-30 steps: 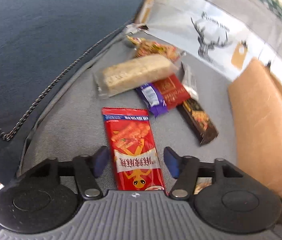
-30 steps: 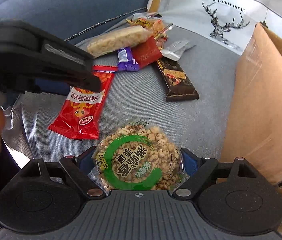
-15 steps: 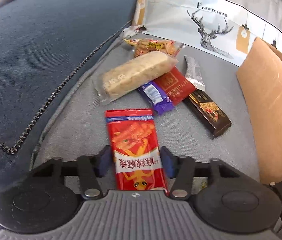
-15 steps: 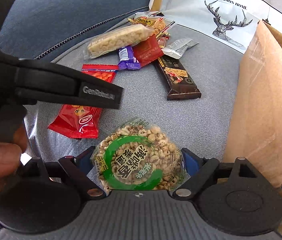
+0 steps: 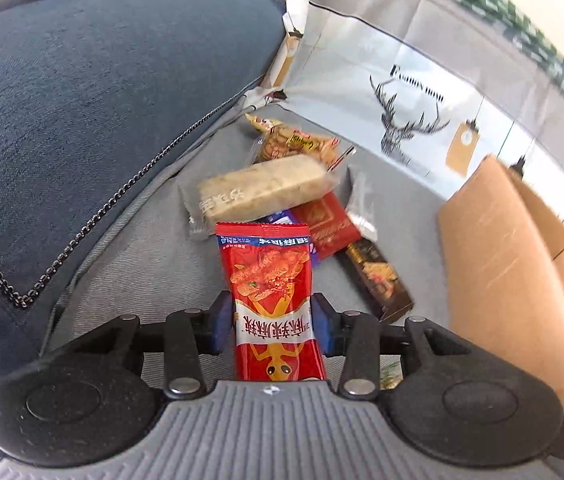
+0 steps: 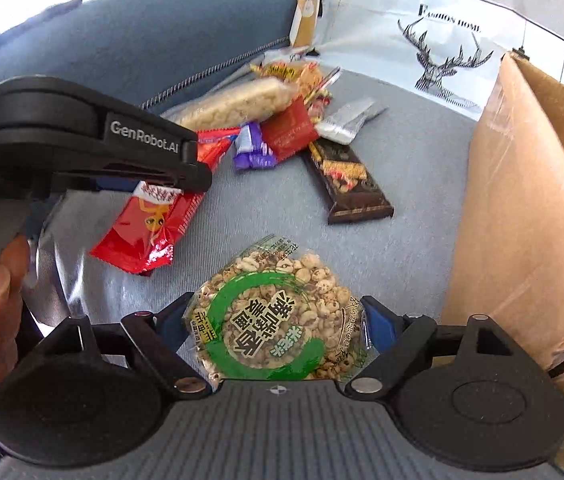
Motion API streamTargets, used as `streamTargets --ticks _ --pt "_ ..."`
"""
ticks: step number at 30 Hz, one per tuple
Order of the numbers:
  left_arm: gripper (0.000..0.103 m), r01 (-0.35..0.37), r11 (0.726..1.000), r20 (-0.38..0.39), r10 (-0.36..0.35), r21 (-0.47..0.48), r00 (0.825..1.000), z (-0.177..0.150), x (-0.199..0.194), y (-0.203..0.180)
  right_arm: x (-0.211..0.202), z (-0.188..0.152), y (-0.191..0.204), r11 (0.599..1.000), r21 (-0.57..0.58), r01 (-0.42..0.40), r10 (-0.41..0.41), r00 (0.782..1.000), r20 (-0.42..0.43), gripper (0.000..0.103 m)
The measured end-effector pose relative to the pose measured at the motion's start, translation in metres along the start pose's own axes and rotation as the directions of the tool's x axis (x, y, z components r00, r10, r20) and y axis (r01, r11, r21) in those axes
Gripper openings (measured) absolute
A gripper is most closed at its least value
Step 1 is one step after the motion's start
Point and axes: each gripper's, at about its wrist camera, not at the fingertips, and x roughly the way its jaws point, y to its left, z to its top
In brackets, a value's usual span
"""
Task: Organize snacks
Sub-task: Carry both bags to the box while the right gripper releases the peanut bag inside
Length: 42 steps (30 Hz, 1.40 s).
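Left claw (image 5: 272,322), jaws just closed on the red packet (image 5: 270,280), should lift steadily toward the box (image 5: 501,280) at its right.

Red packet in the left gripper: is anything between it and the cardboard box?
Nothing visible blocks a lifted carry. The left gripper has just been closing on the red packet; only the dark bar lies on the cushion toward the box.

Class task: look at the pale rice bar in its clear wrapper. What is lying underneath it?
Under the pale rice bar lie the edges of a purple wrapper, a dark red packet and, at its far end, an orange snack bag. Anything fully beneath it is covered.
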Motion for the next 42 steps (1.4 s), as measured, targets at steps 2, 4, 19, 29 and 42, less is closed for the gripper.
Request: streamTargets --ticks 2,4,19,29,42 --pt "0.045 0.018 1.0 0.0 -0.018 -0.022 1.0 0.002 -0.001 0.002 -0.005 0.003 -0.001 1.0 0.002 -0.002 0.002 1.0 0.027 0.087" --pt "0.045 0.029 0.999 0.004 -0.029 -0.033 1.0 0.002 -0.002 0.002 -0.011 0.005 -0.001 1.0 0.003 -0.003 0.003 0.998 0.057 0.087" --pt "0.045 0.107 0.992 0.031 -0.106 -0.06 0.994 0.006 -0.017 0.009 -0.052 0.005 0.002 1.0 -0.028 0.001 0.004 0.982 0.188 0.087" --pt "0.045 0.208 0.972 0.042 -0.204 -0.11 0.978 0.012 -0.025 -0.002 -0.116 0.025 -0.032 0.999 0.026 0.043 -0.05 0.936 0.35 0.087" --pt "0.045 0.296 0.953 0.018 -0.296 -0.07 0.955 0.013 -0.036 -0.044 -0.139 0.033 -0.156 0.945 0.259 0.199 -0.288 0.881 0.374 0.087"
